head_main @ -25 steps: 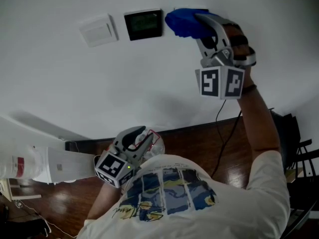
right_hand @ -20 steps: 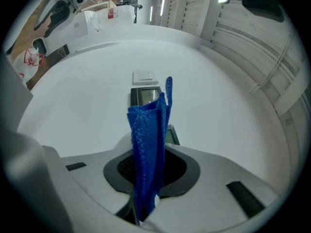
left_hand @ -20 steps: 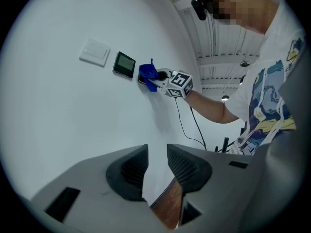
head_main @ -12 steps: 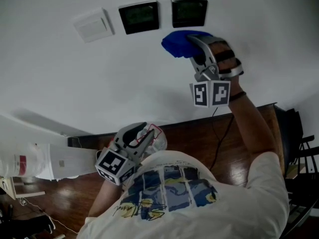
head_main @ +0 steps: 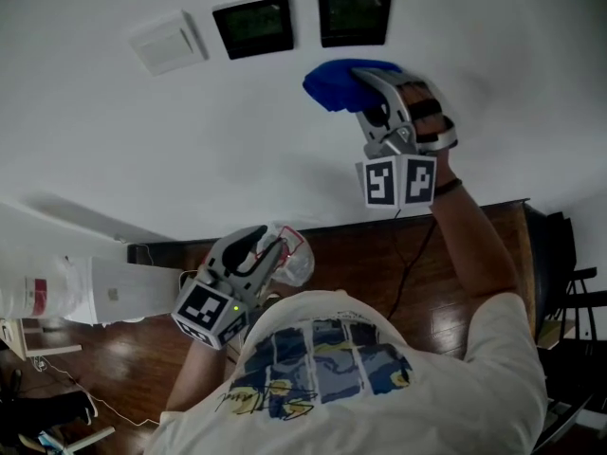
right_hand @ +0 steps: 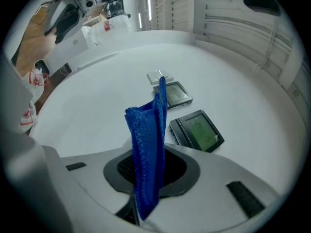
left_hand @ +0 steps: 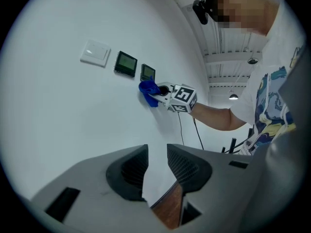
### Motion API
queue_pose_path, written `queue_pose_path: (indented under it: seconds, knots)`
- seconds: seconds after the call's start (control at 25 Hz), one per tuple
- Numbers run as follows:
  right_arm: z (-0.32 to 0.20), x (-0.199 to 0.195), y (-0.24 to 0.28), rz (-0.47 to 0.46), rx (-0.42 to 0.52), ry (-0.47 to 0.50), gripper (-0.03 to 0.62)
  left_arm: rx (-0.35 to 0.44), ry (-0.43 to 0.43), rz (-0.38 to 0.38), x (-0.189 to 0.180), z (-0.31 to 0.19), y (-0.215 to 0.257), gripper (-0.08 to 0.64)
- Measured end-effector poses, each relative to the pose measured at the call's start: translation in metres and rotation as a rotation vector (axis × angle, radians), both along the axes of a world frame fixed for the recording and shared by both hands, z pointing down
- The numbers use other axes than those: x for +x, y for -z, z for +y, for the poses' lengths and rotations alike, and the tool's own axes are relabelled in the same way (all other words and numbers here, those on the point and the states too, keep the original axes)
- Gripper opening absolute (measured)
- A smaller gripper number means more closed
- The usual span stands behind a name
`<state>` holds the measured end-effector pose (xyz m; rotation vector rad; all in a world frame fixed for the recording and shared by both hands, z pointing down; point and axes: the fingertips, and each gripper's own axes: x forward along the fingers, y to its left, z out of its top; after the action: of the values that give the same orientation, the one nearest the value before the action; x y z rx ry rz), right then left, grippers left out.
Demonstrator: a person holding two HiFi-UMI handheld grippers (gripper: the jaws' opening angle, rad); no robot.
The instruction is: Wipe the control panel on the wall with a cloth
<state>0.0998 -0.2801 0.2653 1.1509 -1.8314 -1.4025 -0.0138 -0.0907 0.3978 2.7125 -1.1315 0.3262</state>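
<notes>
Two dark control panels hang on the white wall, a left panel (head_main: 252, 26) (left_hand: 126, 63) (right_hand: 175, 93) and a right panel (head_main: 354, 18) (left_hand: 147, 72) (right_hand: 198, 130). My right gripper (head_main: 353, 83) (right_hand: 148, 178) is shut on a folded blue cloth (head_main: 332, 83) (left_hand: 148, 91) (right_hand: 146, 149). The cloth is held at the wall just below the right panel and does not cover it. Down by my waist, far from the panels, my left gripper (head_main: 270, 254) (left_hand: 156, 171) has its jaws a little apart with nothing between them.
A white wall switch (head_main: 168, 43) (left_hand: 95, 53) sits left of the panels. A black cable (head_main: 415, 245) runs down the wall to the dark wooden floor (head_main: 379, 263). A white unit (head_main: 104, 301) stands at the lower left and dark furniture (head_main: 569, 282) at the right.
The right gripper has come down with the cloth, from over the right panel to just below it, so that panel now shows. The left gripper has barely shifted.
</notes>
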Motion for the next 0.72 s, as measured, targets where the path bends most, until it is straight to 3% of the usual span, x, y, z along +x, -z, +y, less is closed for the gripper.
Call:
queue_pose_path:
  seconds: [0.16, 0.36, 0.56, 0.72]
  knots:
    - [0.027, 0.011, -0.008, -0.158, -0.103, 0.075, 0.078, -0.020, 0.091, -0.029, -0.006, -0.004, 0.000, 0.107]
    - [0.064, 0.037, -0.058, -0.348, -0.315, 0.112, 0.077, -0.022, 0.187, -0.084, -0.017, -0.006, 0.012, 0.107]
    - [0.116, 0.052, -0.094, -0.594, -0.541, 0.154, 0.077, 0.008, 0.193, -0.116, -0.020, 0.007, 0.020, 0.107]
    - [0.171, 0.076, -0.101, -0.863, -0.687, 0.087, 0.077, 0.061, 0.169, -0.091, -0.022, 0.033, 0.028, 0.107]
